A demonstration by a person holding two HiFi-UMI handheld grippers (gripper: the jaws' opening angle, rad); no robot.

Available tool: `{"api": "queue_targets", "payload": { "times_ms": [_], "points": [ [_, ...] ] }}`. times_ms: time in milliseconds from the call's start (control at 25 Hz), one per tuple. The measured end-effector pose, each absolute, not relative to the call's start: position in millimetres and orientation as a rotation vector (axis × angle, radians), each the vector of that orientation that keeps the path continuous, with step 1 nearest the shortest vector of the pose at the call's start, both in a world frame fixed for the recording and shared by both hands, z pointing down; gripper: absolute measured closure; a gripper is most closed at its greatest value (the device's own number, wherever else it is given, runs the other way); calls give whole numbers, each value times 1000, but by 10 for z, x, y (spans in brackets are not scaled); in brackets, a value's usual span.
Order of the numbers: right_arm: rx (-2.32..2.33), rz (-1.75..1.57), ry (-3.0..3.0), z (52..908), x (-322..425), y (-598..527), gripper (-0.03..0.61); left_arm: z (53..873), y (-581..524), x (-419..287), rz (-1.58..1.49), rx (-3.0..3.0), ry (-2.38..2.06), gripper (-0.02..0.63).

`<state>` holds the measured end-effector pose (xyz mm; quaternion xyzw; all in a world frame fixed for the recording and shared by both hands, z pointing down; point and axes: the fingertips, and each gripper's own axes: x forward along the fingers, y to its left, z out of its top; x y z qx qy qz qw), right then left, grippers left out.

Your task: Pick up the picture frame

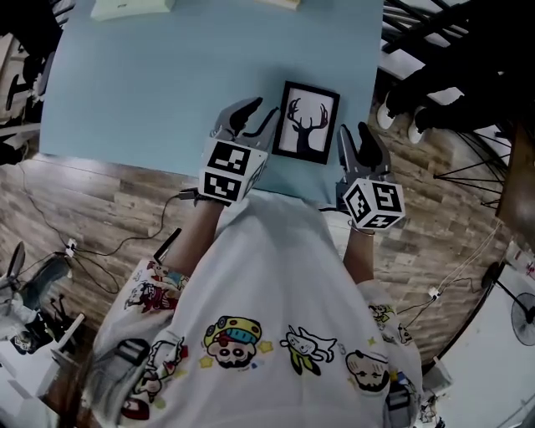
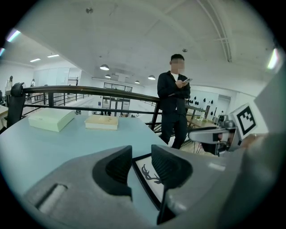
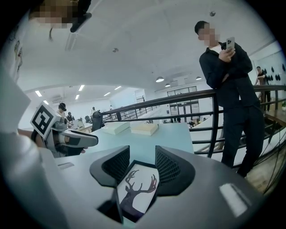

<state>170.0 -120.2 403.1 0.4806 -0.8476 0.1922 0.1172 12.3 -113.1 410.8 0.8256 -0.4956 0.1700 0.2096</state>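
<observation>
Head view: a picture frame (image 1: pixel 307 123) with a black deer silhouette lies flat on a light blue table (image 1: pixel 167 84), close to the table's near edge and right of its middle. The left gripper (image 1: pixel 266 109) sits just beside the frame's left side, with its inner finger right at the frame's edge. The right gripper (image 1: pixel 354 129) is just beside the frame's near right corner. Both point away from the person, whose white shirt (image 1: pixel 276 292) with cartoon prints fills the lower part of the view. A pale box (image 1: pixel 129 7) rests at the table's far edge, towards the left corner. Wood-look floor (image 1: pixel 109 192) shows around the table.

Left gripper view: the jaws stand wide apart and grip nothing. The near corner of the frame shows through the gap and runs off behind the right-hand jaw, flat on the table. Far down the table, a flat cream box (image 2: pixel 102 122) lies beside the pale one. Past the far edge runs a dark railing (image 2: pixel 89 91), where a person (image 2: pixel 174 107) in dark clothes stands with a phone.

Right gripper view: the jaws stand apart. The frame shows in the gap between them and carries on below the left-hand jaw. The pads do not press on it. The left gripper shows at the left.
</observation>
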Motion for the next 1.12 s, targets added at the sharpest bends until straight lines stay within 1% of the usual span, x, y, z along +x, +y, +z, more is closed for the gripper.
{"api": "queue_targets", "payload": {
  "times_ms": [560,1120],
  "points": [
    [1425,656,-2412,4366,1681,-1243,403,4468,-1224,204,508,2251,-1291,485],
    [1415,758,-2344,4782,1710,-1252,403,5075,-1200,415,573,2161,-1185,485]
  ]
}}
